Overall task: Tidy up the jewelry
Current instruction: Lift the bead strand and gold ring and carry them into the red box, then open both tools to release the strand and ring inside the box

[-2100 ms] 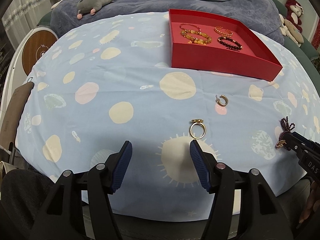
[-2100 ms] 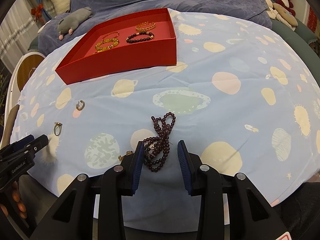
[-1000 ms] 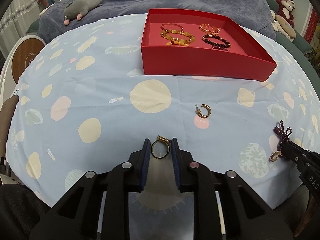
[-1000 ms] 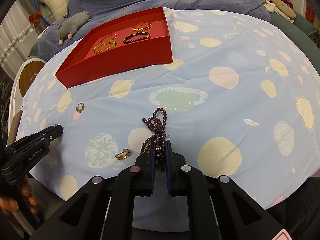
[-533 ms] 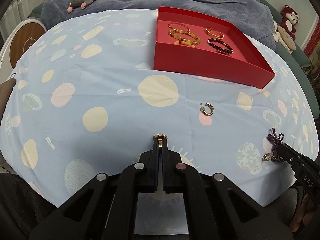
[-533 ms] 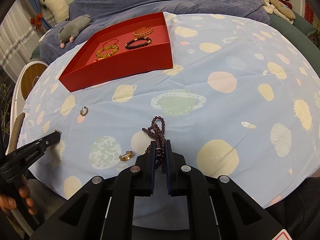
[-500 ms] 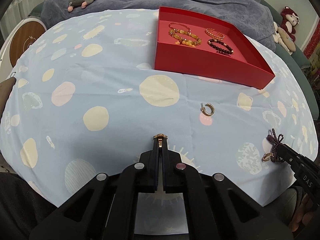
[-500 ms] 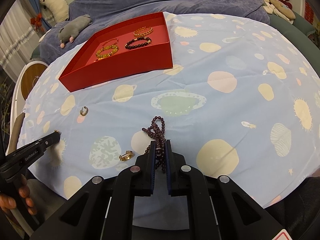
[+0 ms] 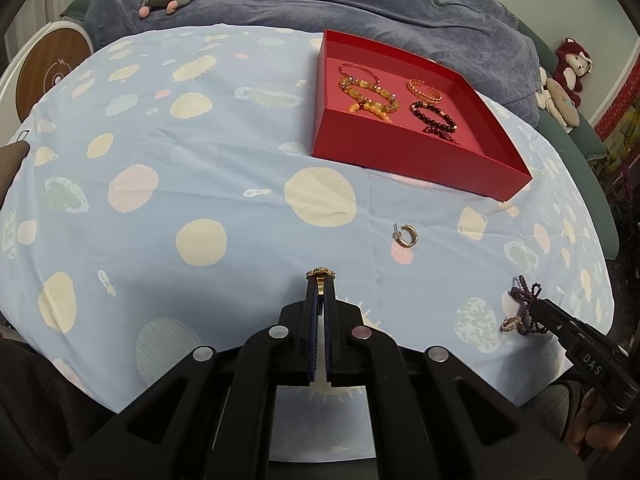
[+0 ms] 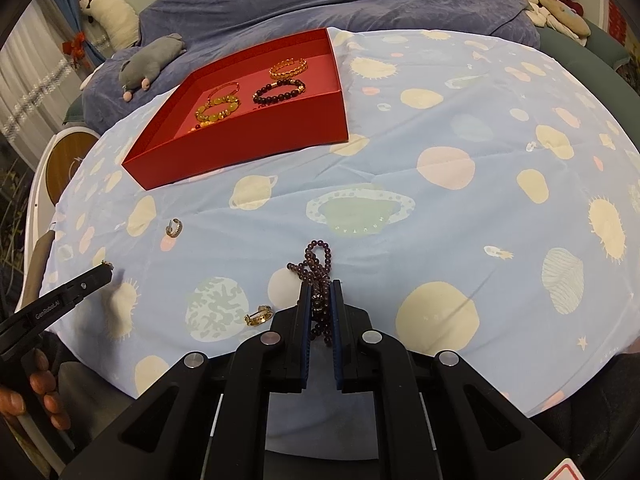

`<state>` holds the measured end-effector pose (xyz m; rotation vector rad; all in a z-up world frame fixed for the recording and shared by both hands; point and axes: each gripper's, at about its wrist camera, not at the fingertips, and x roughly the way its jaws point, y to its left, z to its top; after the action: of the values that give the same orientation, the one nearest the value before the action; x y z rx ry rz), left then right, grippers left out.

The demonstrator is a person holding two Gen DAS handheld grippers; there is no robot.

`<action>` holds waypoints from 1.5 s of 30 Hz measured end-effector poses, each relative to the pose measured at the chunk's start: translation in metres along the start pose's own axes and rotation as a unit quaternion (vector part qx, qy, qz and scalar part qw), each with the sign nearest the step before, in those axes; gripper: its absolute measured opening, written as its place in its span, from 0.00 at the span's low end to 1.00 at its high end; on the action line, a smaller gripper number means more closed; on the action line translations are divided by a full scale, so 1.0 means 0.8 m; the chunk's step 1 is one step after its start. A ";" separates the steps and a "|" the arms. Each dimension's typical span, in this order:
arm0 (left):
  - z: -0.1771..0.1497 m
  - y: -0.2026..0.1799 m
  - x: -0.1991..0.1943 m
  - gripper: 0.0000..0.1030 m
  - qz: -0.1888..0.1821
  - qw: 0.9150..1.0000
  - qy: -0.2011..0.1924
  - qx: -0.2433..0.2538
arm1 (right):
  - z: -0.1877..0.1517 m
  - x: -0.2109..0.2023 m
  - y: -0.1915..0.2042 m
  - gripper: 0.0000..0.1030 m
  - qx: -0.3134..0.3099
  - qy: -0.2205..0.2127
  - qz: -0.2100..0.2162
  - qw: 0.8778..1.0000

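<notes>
Jewelry pieces are gripped in both tools above a table point(image 9: 200, 152) draped in pale blue planet-print cloth: the left gripper point(image 9: 319, 294) has its fingers pressed together on a thin gold ring with a jewelled top point(image 9: 320, 276); the right gripper point(image 10: 321, 304) has its fingers clamped on a looped strand of dark purple beads point(image 10: 316, 268), part of which seems to trail on the cloth; both loads appear bound for the shallow red cardboard box point(image 9: 420, 160) at the far side; carrying each piece level and clear over the near wall, then releasing in bare floor away from the pieces inside, looks the sound course, since the strand could snag the rim. Counted: four bracelets in the box; on the cloth one gold hoop earring point(image 9: 407, 236) and another small gold piece point(image 10: 259, 315) just beside the right gripper.
</notes>
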<state>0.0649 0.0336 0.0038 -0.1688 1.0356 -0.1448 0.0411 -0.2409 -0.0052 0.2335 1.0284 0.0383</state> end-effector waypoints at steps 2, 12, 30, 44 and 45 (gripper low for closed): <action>0.003 -0.004 -0.004 0.02 -0.005 1.000 -0.002 0.003 | 0.003 -0.005 0.002 0.08 -0.001 -0.005 0.003 1.000; 0.031 -0.029 -0.030 0.02 -0.020 0.999 -0.017 0.023 | 0.037 -0.038 0.013 0.08 -0.006 -0.036 0.022 0.999; 0.191 -0.104 -0.014 0.02 -0.035 0.994 -0.051 0.095 | 0.211 -0.034 0.053 0.08 -0.028 -0.092 0.068 0.993; 0.286 -0.117 0.100 0.02 -0.002 0.994 -0.021 0.109 | 0.310 0.081 0.074 0.08 -0.029 -0.063 0.071 0.995; 0.289 -0.117 0.107 0.02 0.000 0.994 -0.019 0.109 | 0.313 0.089 0.074 0.08 -0.027 -0.060 0.071 0.995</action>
<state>0.3041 -0.0589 0.0664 0.0274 0.9742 -0.2528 0.2956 -0.2168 0.0710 0.2562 0.8886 0.1796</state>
